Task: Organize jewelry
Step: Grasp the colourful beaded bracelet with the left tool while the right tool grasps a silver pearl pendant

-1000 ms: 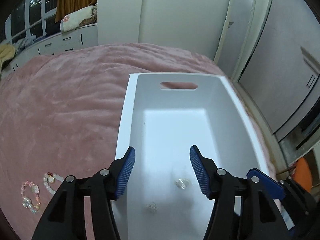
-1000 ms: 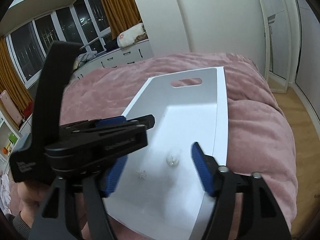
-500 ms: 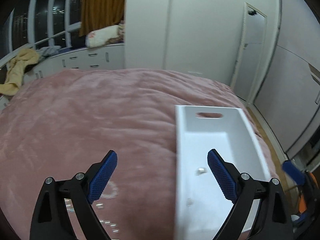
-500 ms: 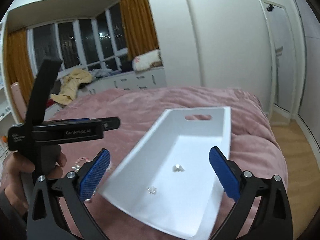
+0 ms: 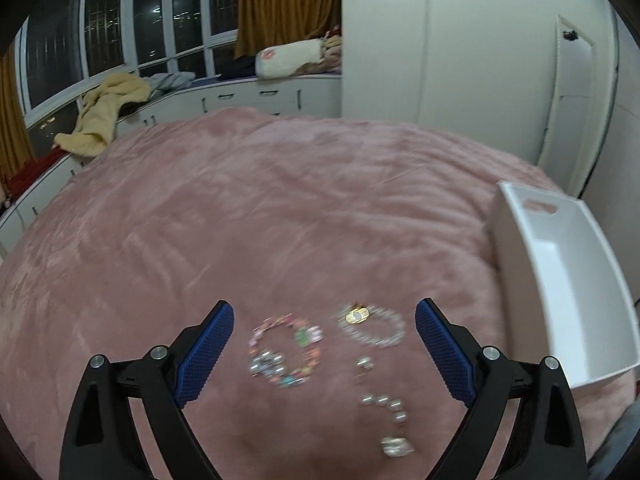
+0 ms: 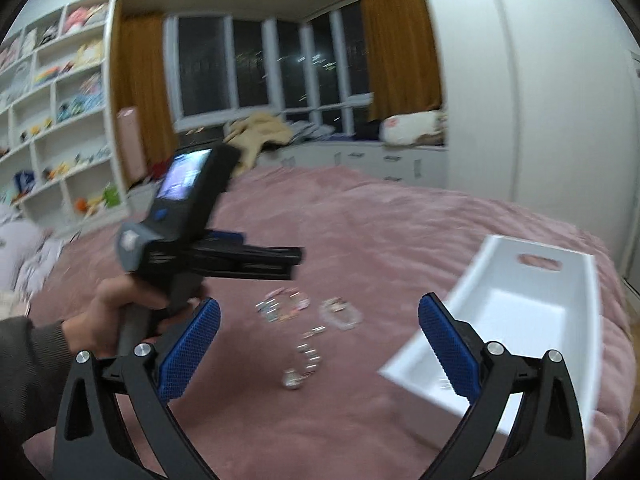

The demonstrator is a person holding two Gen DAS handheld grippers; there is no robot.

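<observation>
**A:** While both jaws stand wide and empty, which piece goes first?

**B:** The pearl bracelet (image 5: 372,326), just ahead of the left hand-held gripper (image 5: 324,354), between its pads. Lower onto the bed (image 5: 280,200) and pinch one strand, not the colourful bracelet (image 5: 286,350) beside it.

**A:** And the right hand-held gripper (image 6: 318,348)?

**B:** Open too, nothing held. The bin (image 6: 576,320) sits to its right; I see something small glinting inside, too blurred to name.

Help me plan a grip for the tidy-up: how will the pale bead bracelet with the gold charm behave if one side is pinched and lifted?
The bracelet is a loop of small separate beads, so it will probably droop floppy. It looks light. Lying on the soft pink blanket, it may sink under a push rather than slide.
</observation>
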